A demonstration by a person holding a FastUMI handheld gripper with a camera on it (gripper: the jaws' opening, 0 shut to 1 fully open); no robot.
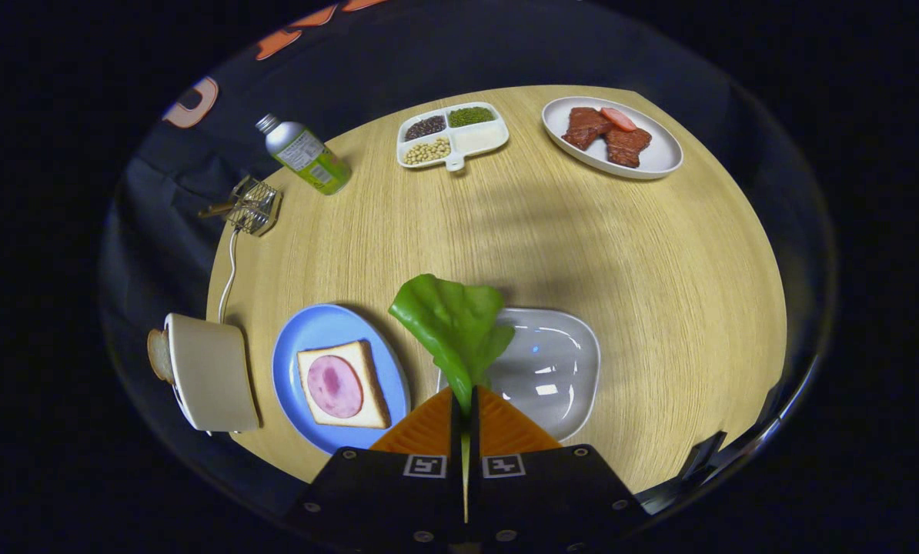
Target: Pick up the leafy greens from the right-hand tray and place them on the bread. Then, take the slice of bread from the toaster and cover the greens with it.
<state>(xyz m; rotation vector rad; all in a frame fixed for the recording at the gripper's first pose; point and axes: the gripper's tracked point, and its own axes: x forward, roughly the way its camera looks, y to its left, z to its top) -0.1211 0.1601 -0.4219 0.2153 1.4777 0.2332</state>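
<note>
The gripper (464,396) hangs above the near part of the wooden table (621,254), looking down and forward, its two fingers (429,427) pressed together on the stem of the leafy greens (453,323). The leaf stands up and fans out just ahead of the fingertips, held off the table, and hides part of what lies behind it.

Right under and just right of the fingers lies the grey tray (556,369), its glossy bottom bare. Just left of the fingers sits the blue plate (313,331), bearing a slice of bread (371,385) topped with a round pink slice of ham (334,386). Further left stands the toaster (212,373), with a slice of toast (158,355) sticking out at its far-left side and a white cord (228,269) running away from it.

Well beyond the fingers to the left are a small wire rack (253,206) and a tilted bottle (305,154). Far ahead stands a divided dish (453,136) of beans and grains, and to its right an oval plate (660,154) with pieces of meat (606,135)
</note>
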